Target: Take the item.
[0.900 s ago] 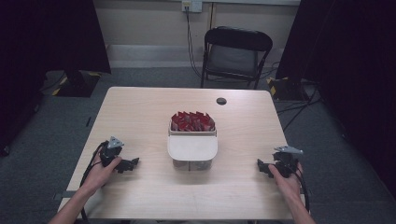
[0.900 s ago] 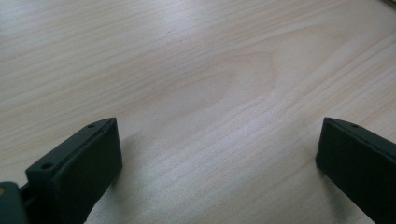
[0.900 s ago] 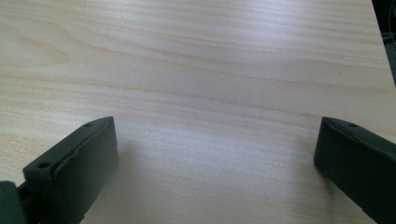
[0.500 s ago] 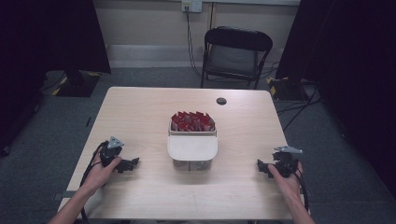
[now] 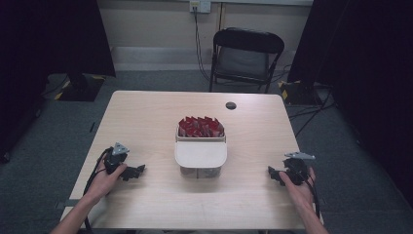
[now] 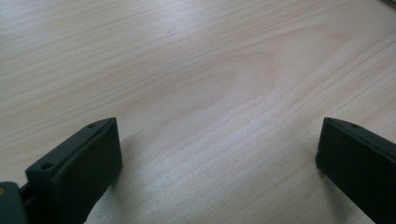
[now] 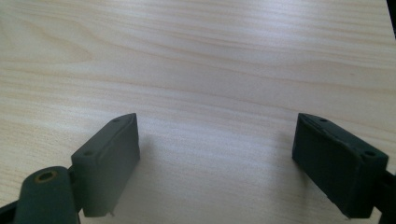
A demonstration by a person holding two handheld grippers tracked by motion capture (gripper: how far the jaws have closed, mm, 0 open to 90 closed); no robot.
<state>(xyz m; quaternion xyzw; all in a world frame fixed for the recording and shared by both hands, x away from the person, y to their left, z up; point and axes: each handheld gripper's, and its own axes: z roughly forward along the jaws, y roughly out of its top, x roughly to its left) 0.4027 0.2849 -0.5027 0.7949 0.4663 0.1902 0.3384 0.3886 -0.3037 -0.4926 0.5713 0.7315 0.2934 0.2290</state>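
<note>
Left claw (image 5: 139, 171) rests on the worktop (image 5: 146, 117) at the lower left of the high view, held by a hand (image 5: 104, 178), jaws spread wide with bare wood between them, as its own view (image 6: 217, 177) confirms. At mid-frame sits a box (image 5: 200, 158) with a pale lid over its near part and red packets (image 5: 200, 126) standing in its far part, well apart from both claws. Above it, right of centre, lies a small dark disc (image 5: 231, 105). Right claw (image 5: 273, 174), lower right, likewise rests spread and empty (image 7: 217, 168).
</note>
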